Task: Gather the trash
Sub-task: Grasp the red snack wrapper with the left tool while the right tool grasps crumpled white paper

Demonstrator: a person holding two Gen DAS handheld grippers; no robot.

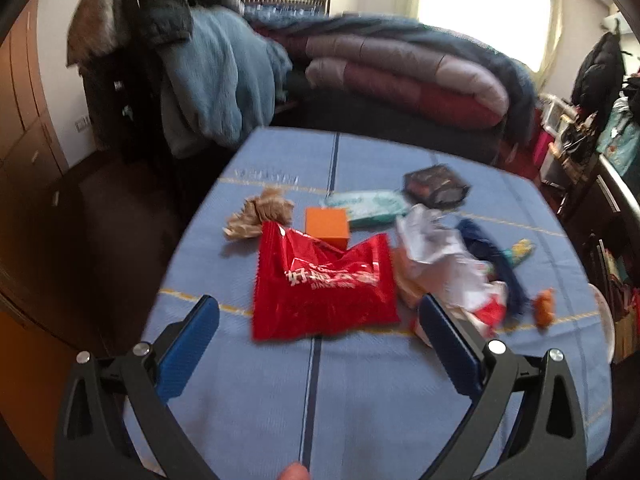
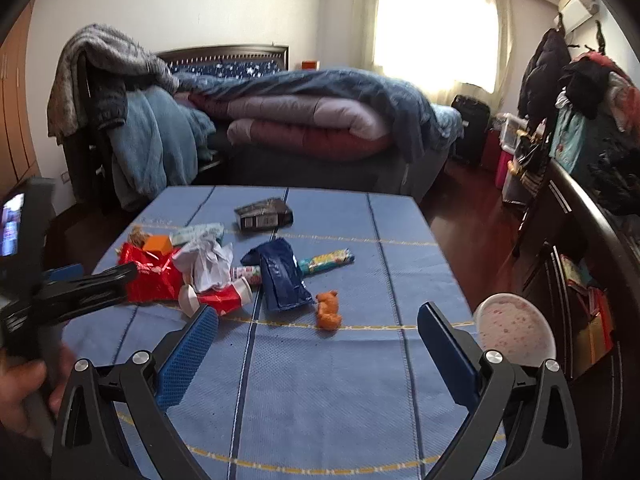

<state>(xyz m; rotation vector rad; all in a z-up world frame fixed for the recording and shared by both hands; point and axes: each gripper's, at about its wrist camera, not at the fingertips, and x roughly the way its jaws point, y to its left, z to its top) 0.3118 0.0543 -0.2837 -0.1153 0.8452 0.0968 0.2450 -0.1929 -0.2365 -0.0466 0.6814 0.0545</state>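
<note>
A: Start big. What's the table (image 2: 340, 400) like?

B: Blue cloth, trash heaped toward its far left. Biggest piece is the red bag (image 1: 324, 288), lying flat at the left of the heap. Just right of it sits the white crumple (image 1: 436, 252), and right of that the navy pouch (image 2: 280, 276).

A: Behind the red bag?

B: An orange box (image 1: 326, 226) touching its far edge, a brown wad (image 1: 260, 216) left of the box, a wipes pack (image 1: 366, 206) right of it. A dark packet (image 2: 264, 214) lies farther back. Smallest, an orange scrap (image 2: 328, 310) lies alone, right of the pouch.

A: And the tongs?

B: The left gripper (image 1: 320, 320) is spread wide, empty, hovering just short of the red bag's near edge. The right gripper (image 2: 318, 332) is equally wide, empty, near the scrap. A pale bin (image 2: 516, 330) shows at the table's right edge.

A: So nothing's collected?

B: I'd judge this the approach to a first pick. Next, the left should slide forward, straddle the bag's edge and pinch; thin film may slip.
</note>
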